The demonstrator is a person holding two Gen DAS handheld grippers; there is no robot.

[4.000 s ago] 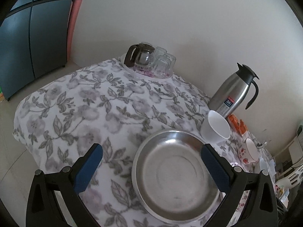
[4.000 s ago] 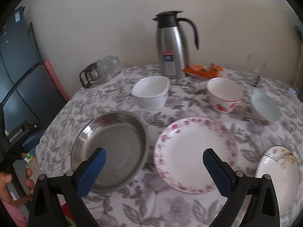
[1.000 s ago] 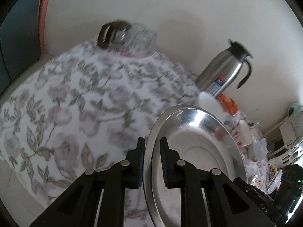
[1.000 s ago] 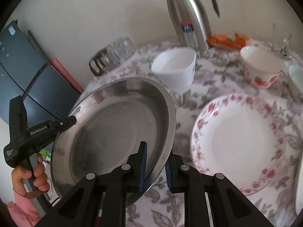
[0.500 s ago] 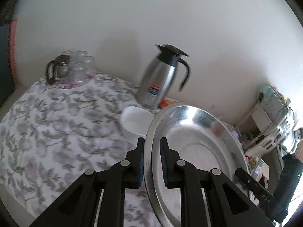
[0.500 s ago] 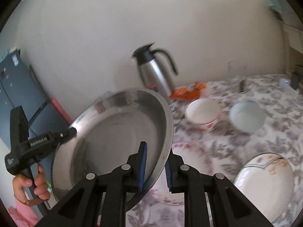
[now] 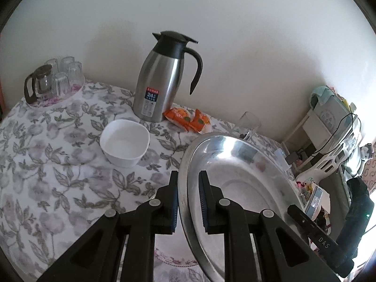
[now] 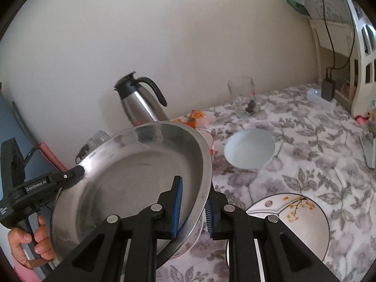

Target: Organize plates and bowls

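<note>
- Left gripper [image 7: 188, 202] is clamped on the near rim of the steel plate [image 7: 237, 178], one blue pad on each face of the rim.
- Right gripper [image 8: 192, 209] is clenched on the opposite rim of that same plate, so the plate hangs in the air between both hands, tilted and clear of the surface [image 7: 58, 164].
- In the right wrist view, the left gripper's tip shows at the plate's far edge, with a hand [image 8: 33, 244] wrapped round its handle.
- Directly under the lifted plate, an edge of a pink-flowered plate [image 7: 174, 262] peeks out on the surface; I judge it the likely place to set the steel one, though that is a guess.
- Further out, nothing else looks gathered: a white square bowl [image 7: 124, 142] sits alone near the steel flask [image 7: 162, 80], a pale blue bowl [image 8: 249, 149] stands apart, and a plate with yellow blossoms [image 8: 298, 213] lies by itself just beside the right gripper.
- A red-patterned bowl is mostly hidden behind the steel plate's rim.
- Progress as I read it: early. One piece is in transit, none is visibly stacked, and the bowls and the remaining plates are all left to group.
- Orange packets [image 7: 188, 119], a glass [image 8: 242, 89] and a tray of tumblers [image 7: 56, 82] are not part of the job.
</note>
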